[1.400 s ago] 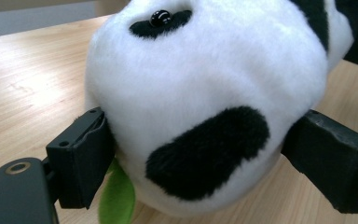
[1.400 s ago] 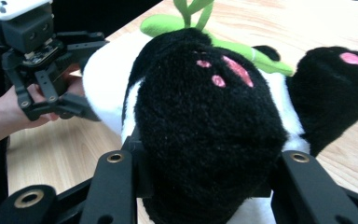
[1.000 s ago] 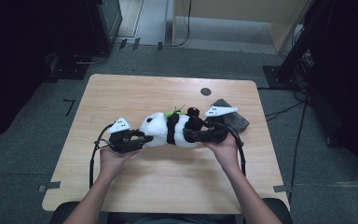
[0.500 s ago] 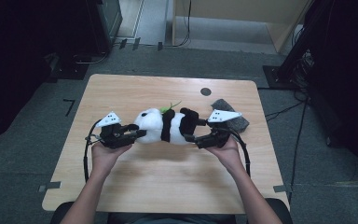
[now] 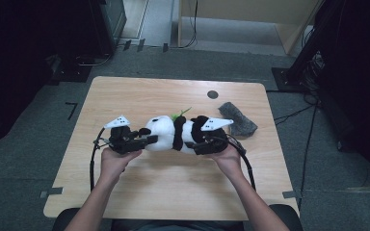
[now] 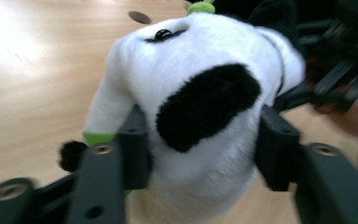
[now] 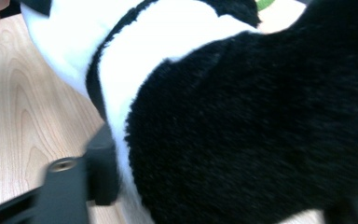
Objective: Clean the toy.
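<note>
- A plush panda (image 5: 171, 134) lies on its side near the middle of the wooden tabletop (image 5: 139, 96), its head toward the person's left and its black-and-white body toward the right.
- The left gripper (image 5: 147, 140) comes in from the left at the panda's head. In the left gripper view both black pads press into the white fur on either side of the face (image 6: 200, 102), one beside the black eye patch, so this gripper is clamped on the head (its jaws have just been opening a little, with the head between them).
- The right gripper (image 5: 200, 144) is at the other end, against the black hind part of the panda. In the right gripper view the one pad that shows (image 7: 103, 172) lies against the white fur at the edge of the black patch; the other pad is hidden by the plush. Its jaws have just been closing with the toy's body between them, and they look to be holding it, though the far side cannot be checked.
- A small green tuft (image 5: 179, 115) sticks out from the panda on the side away from the person.
- A dark grey cloth (image 5: 238, 119) lies on the tabletop to the right of the toy, near the right gripper's grey plate but apart from the panda.
- A small dark round mark (image 5: 212, 94) sits on the tabletop beyond the toy.
</note>
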### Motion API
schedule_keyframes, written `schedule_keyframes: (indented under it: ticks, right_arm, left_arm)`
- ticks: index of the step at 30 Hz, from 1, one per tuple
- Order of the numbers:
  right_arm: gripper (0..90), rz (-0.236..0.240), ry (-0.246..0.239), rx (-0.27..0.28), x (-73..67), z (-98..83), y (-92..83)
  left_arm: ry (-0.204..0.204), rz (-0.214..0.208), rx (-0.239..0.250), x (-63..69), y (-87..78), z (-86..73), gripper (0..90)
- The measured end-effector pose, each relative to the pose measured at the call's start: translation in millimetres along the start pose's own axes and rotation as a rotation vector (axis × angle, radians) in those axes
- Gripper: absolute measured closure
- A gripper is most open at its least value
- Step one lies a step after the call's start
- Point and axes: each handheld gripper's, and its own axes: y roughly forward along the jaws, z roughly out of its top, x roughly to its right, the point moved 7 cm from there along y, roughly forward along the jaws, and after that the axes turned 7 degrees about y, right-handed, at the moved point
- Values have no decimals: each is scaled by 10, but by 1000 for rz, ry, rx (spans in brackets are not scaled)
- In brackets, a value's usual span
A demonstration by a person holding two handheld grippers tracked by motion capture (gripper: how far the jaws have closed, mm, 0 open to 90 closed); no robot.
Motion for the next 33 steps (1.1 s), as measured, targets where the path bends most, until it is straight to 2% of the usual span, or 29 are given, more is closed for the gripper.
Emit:
schedule_keyframes:
  ticks: [3,6,8,10,11,13,16,19,21,23,26,28,30,31,33]
  right_arm:
    - [372,-13,21,-9,10,29,-40]
    - [381,-13,52,-8,39,58,-85]
    - [386,-15,84,-11,77,69,-123]
    - [387,-25,110,-1,138,78,-183]
    - [386,-29,127,9,170,85,-222]
    - [374,-24,162,35,229,104,-306]
    - [371,-18,177,41,266,115,-399]
    - [367,3,184,22,231,108,-424]
    - [359,33,185,11,180,110,-417]
    - [355,42,185,-2,139,111,-406]
    - [356,49,186,-15,98,109,-373]
    - [353,51,189,-22,77,100,-343]
    - [314,62,211,-25,65,94,-319]
    - [284,68,222,-23,64,98,-313]
    - [230,61,208,-2,76,115,-312]
  left_arm:
    - [56,27,20,-34,20,-6,309]
    - [110,47,51,-36,-9,-2,252]
    - [132,70,60,-47,-45,-15,252]
    - [137,70,60,-81,-69,-50,252]
    - [136,61,59,-97,-74,-71,252]
    - [160,53,51,-110,-58,-115,256]
    - [205,34,25,-68,35,-162,256]
    - [215,27,9,-26,136,-185,253]
    - [218,10,16,4,194,-191,213]
    - [232,5,18,35,231,-197,202]
    - [245,60,-4,63,297,-209,181]
    - [212,58,4,51,295,-214,236]
    - [168,35,17,31,245,-191,374]
    - [159,26,25,29,225,-177,428]
    - [136,11,19,34,193,-158,520]
